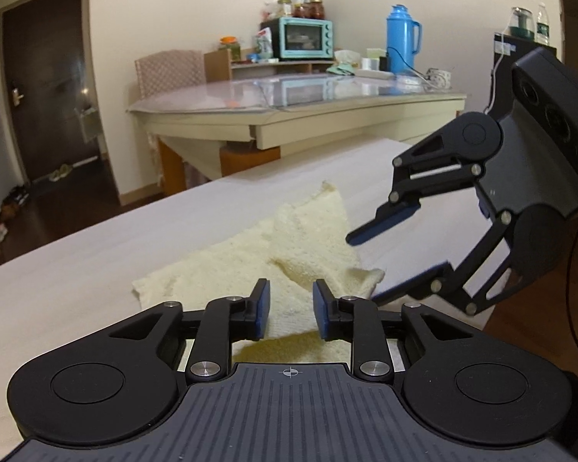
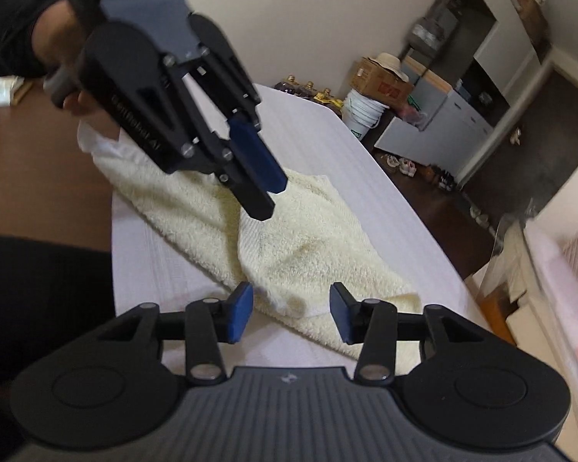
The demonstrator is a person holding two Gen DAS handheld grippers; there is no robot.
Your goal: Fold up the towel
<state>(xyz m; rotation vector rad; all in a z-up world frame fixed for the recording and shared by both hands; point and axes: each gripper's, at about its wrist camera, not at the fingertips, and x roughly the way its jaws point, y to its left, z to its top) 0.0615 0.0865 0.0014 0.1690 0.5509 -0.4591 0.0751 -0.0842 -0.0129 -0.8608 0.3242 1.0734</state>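
White sheeting covered the work surface (image 1: 96,238), with a cluttered kitchen table (image 1: 296,115) and a dark door (image 1: 46,88) beyond it.

On that surface lay the pale yellow towel (image 2: 312,246), rumpled and partly doubled over itself, one corner peaking up ahead of the left gripper (image 1: 291,313). That claw hung just above the cloth's near part, its blue pads parted with towel visible in the gap below them but not pinched; released, as far as the view showed. The right gripper (image 2: 291,313) stood off to the right of the left one, rolled onto its side, pads likewise apart and closed on nothing, a loose towel edge lying just ahead of and below them.

Terry cloth like this would likely handle light and limp, sagging from any single pinch and dragging on the sheet rather than sliding. My judgement was that two neighbouring corners, one per claw, would give the cleanest lift; the right-hand edge nearest the right claw looked reachable.

How many layers sat under the crumpled middle could not be made out. The towel's near end was hidden behind the left claw's body, and a person's hand (image 2: 71,102) on the left handle was partly cut off and blurred.
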